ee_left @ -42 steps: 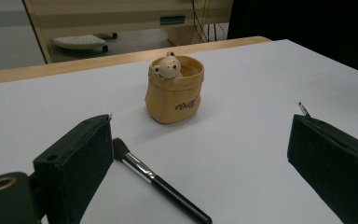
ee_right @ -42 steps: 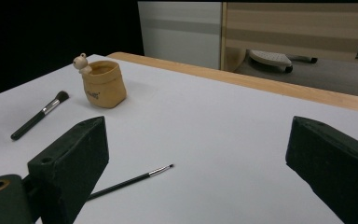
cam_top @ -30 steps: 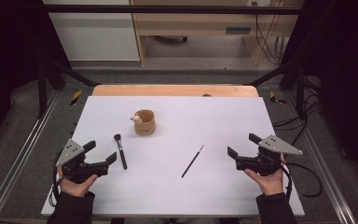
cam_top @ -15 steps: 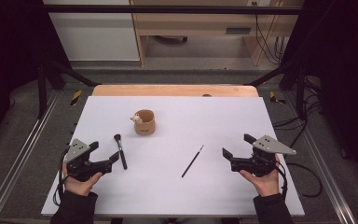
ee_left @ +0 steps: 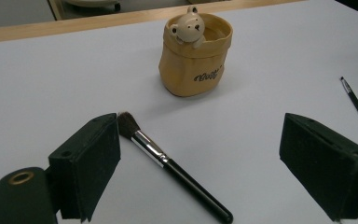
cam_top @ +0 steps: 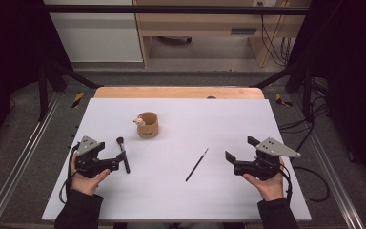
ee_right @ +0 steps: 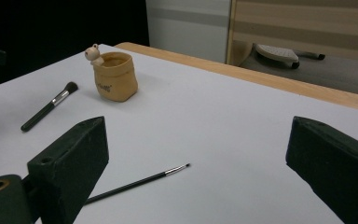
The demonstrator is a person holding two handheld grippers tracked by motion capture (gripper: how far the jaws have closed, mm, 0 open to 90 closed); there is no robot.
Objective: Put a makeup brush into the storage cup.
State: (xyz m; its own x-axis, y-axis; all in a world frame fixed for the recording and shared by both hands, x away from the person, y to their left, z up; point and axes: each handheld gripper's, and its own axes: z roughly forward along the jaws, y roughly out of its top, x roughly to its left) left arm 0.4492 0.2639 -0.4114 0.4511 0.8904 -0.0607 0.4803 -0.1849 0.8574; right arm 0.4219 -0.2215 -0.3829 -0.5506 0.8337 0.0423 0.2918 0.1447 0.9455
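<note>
Thick makeup brush (ee_left: pixel 168 161) flat on the white counter (cam_top: pixel 181 200), lying between the spread fingers (ee_left: pixel 86 163) of the left gripper (cam_top: pixel 108 162), untouched; dark bristle head just beside the left-hand finger in the left gripper view, black handle running back toward the camera nearer the middle of the gap. In the high view, same brush (cam_top: pixel 123 154) right at the fingertips, bristles at the far end. Left gripper wide open, gripping nothing, held low over the counter in the person's left hand (cam_top: pixel 86 179). Beyond the fingers, well apart: tan pouch-shaped cup (ee_left: pixel 195 56) with a small bear figure (ee_left: pixel 186 29) peeking over its rim, upright, dark lettering on its front. Thin liner brush (cam_top: pixel 197 164) lying diagonally between the two grippers, nearer the right one; in the right gripper view its tip (ee_right: pixel 182 166) in the gap between the fingers, handle passing behind the left-hand finger (ee_right: pixel 70 163). Right gripper (cam_top: pixel 238 157) likewise open wide, empty, held in the right hand (cam_top: pixel 267 183), clear of the thin brush. Bare wood strip (cam_top: pixel 178 92) along the counter's far edge, past the cup.
</note>
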